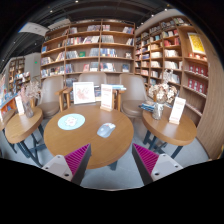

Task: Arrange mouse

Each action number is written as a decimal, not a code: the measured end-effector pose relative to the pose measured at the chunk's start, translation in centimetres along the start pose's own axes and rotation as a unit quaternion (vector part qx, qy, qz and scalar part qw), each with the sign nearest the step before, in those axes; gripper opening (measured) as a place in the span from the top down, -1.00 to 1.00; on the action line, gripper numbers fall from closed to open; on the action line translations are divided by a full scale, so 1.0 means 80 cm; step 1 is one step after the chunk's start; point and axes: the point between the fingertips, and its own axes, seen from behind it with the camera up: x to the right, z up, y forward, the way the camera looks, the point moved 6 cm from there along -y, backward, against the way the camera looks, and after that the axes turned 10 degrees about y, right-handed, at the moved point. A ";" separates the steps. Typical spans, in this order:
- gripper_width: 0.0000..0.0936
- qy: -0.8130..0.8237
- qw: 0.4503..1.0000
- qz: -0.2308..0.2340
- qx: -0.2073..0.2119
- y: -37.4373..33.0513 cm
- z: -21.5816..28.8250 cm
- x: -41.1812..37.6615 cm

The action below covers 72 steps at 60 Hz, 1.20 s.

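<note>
A grey mouse [106,129] lies on a round wooden table [85,147], to the right of a round light-blue mouse mat [71,122]. My gripper [112,165] is open and empty, its two magenta-padded fingers [65,163] spread wide on either side of the table's near edge. The mouse is well beyond the fingers, nearer the right one.
Upright white sign cards [106,97] stand at the far side of the table. Smaller round tables [22,126] stand left and right [168,130], the right one with flowers [159,94]. Bookshelves [95,50] line the back walls. Chairs stand behind the table.
</note>
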 end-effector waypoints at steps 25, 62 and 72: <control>-0.83 -0.018 1.000 0.009 0.003 0.112 -0.022 -0.027; -0.82 -0.009 0.998 0.004 -0.058 0.307 -0.066 -0.047; -0.82 -0.009 0.998 0.001 -0.065 0.341 -0.058 -0.044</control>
